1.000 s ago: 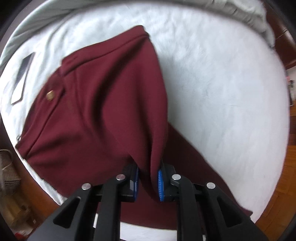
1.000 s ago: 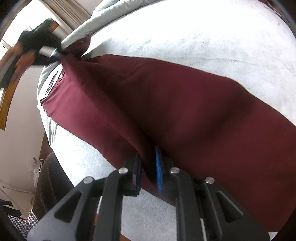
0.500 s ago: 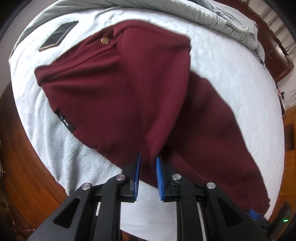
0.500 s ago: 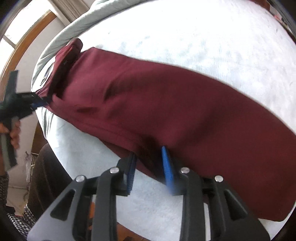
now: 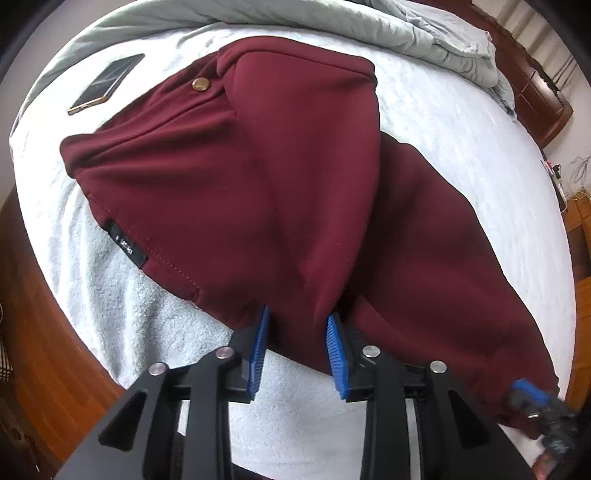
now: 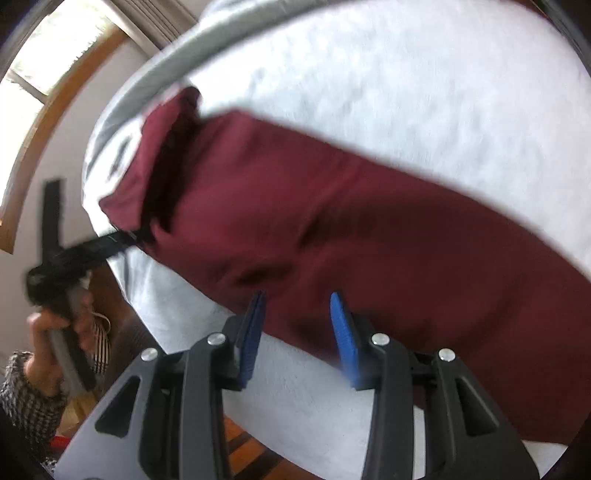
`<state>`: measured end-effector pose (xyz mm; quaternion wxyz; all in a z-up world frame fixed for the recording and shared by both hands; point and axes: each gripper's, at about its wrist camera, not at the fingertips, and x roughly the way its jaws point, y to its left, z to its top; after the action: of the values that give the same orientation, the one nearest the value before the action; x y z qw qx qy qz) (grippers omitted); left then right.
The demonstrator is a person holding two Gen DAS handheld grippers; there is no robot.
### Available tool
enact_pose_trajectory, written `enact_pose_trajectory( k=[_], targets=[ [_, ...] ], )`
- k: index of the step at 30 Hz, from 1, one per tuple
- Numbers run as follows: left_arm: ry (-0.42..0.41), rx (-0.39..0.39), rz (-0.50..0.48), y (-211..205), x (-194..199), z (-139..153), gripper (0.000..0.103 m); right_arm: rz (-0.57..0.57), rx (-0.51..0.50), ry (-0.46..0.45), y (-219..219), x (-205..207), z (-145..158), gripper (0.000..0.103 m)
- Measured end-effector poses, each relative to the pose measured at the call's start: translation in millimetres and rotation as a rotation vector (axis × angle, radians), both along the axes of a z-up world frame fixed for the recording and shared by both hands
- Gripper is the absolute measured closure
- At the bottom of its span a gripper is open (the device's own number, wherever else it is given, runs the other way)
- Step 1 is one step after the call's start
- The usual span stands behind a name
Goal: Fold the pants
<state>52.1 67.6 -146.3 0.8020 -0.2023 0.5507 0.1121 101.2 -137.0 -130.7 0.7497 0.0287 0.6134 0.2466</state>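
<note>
On the white bed cover (image 5: 461, 122), maroon pants (image 5: 258, 192) lie folded lengthwise between two parting grippers.

Left of the pants' waistband, a phone (image 5: 105, 84) lies flat on the cover, and a brass button (image 5: 200, 85) shows near the waistband's upper corner. At the pants' near edge the left gripper (image 5: 299, 350) has its jaws opening; a hanging fold of cloth sits between the blue pads, which no longer pinch it. Farther right along the pants, at the leg end, the right gripper (image 6: 297, 332) is also opening, its pads apart over the pants' near edge with cloth between but not clamped. A crumpled grey duvet (image 5: 424, 33) lies beyond the pants.
</note>
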Motion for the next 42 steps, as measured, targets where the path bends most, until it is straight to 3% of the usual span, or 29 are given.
enact_pose_trajectory(
  k=[2, 4, 8, 11, 15, 21, 25, 30, 31, 32, 34, 37, 38, 42],
  targets=[
    [0.0, 0.009, -0.014, 2.5, -0.7, -4.1, 0.069, 0.011, -0.083, 0.012, 8.8, -6.6, -24.5, 0.067],
    [0.002, 0.028, -0.031, 2.6, 3.2, -5.9, 0.069, 0.013, -0.1, -0.026, 13.2, -11.6, -23.5, 0.066],
    [0.044, 0.107, -0.074, -0.8, 21.3, 9.7, 0.039, 0.012, -0.075, -0.029, 16.8, -9.5, 0.1, 0.064],
    [0.046, 0.14, -0.099, -0.3, 28.0, 28.9, 0.033, 0.016, -0.03, -0.041, 27.3, -6.0, 17.1, 0.064],
    [0.089, 0.338, -0.097, -8.0, 57.4, 52.5, 0.033, 0.028, -0.053, -0.036, 50.2, 2.0, 13.2, 0.065],
    [0.103, 0.452, -0.086, -13.3, 119.4, 71.3, 0.028, 0.014, -0.079, -0.012, 47.9, 0.2, -9.0, 0.063],
    [0.186, 0.569, -0.083, -18.5, 178.1, 52.8, 0.025, 0.011, -0.063, -0.008, 43.3, 0.5, -8.8, 0.064],
    [0.295, 0.599, -0.023, -12.4, 218.7, 24.9, 0.024, 0.006, -0.041, 0.001, 40.0, 0.9, -10.9, 0.064],
    [0.298, 0.591, -0.001, -7.7, 221.0, 22.1, 0.026, 0.007, -0.039, 0.0, 40.4, 1.1, -11.1, 0.063],
    [0.302, 0.572, 0.02, -1.7, 222.1, 19.3, 0.038, 0.007, -0.037, 0.0, 40.2, 1.2, -11.3, 0.063],
    [0.305, 0.51, 0.065, 13.5, 220.3, 12.1, 0.052, 0.005, -0.032, 0.002, 42.7, 3.7, -12.7, 0.063],
    [0.24, 0.5, 0.09, 26.5, 210.7, 17.4, 0.09, 0.003, -0.025, 0.004, 40.8, 4.6, -13.4, 0.063],
    [0.224, 0.478, 0.105, 32.3, 206.5, 20.0, 0.097, 0.003, -0.026, 0.003, 40.8, 4.4, -13.4, 0.063],
    [0.146, 0.376, 0.151, 55.9, 180.5, 33.3, 0.099, 0.001, -0.034, -0.002, 42.0, 2.6, -13.2, 0.063]
  ],
)
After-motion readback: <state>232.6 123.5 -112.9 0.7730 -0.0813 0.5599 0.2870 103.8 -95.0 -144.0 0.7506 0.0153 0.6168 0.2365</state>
